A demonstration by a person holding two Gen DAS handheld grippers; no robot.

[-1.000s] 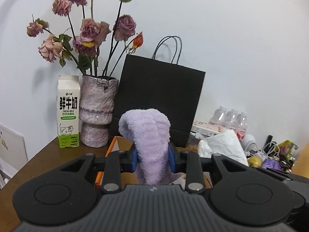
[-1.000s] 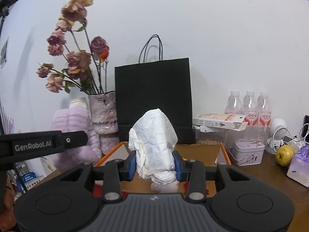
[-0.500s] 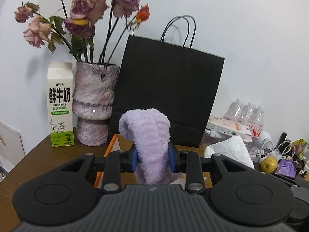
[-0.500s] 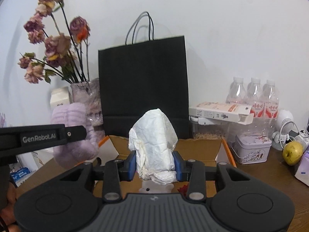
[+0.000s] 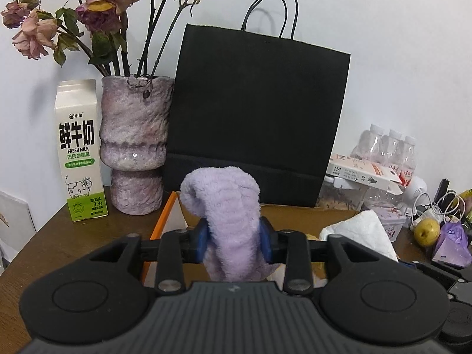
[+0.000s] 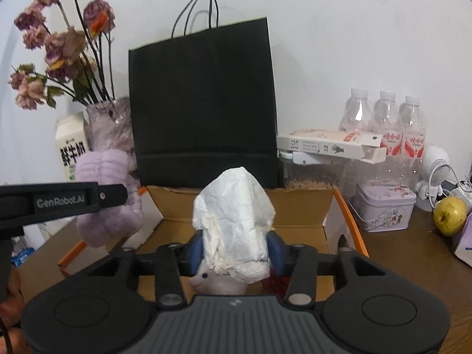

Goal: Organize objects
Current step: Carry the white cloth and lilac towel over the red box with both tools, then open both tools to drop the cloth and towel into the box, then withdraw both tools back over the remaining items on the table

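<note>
My left gripper point(image 5: 233, 236) has a fluffy purple cloth point(image 5: 227, 200) standing upright between its blue pads; the jaws are opening, and the pads still touch the cloth. My right gripper point(image 6: 235, 250) has a crumpled white cloth point(image 6: 233, 206) between its pads in the same way, jaws opening, cloth still upright. Both hang over an open cardboard box point(image 6: 298, 203) with orange-edged flaps. In the right wrist view the purple cloth point(image 6: 109, 215) droops from the left gripper's finger point(image 6: 63, 203) over the box's left flap. The white cloth point(image 5: 360, 230) shows at the right of the left wrist view.
A black paper bag point(image 5: 256, 112) stands right behind the box. Left of it are a vase of dried roses point(image 5: 135, 135) and a milk carton point(image 5: 79, 147). To the right sit bottles point(image 6: 383, 118), a long white carton point(image 6: 324, 144), a tin point(image 6: 383, 206) and a pear point(image 6: 450, 215).
Both grippers have come forward and down toward the box, so the bag and vase look larger. Each pair of jaws has widened a little around its cloth.
</note>
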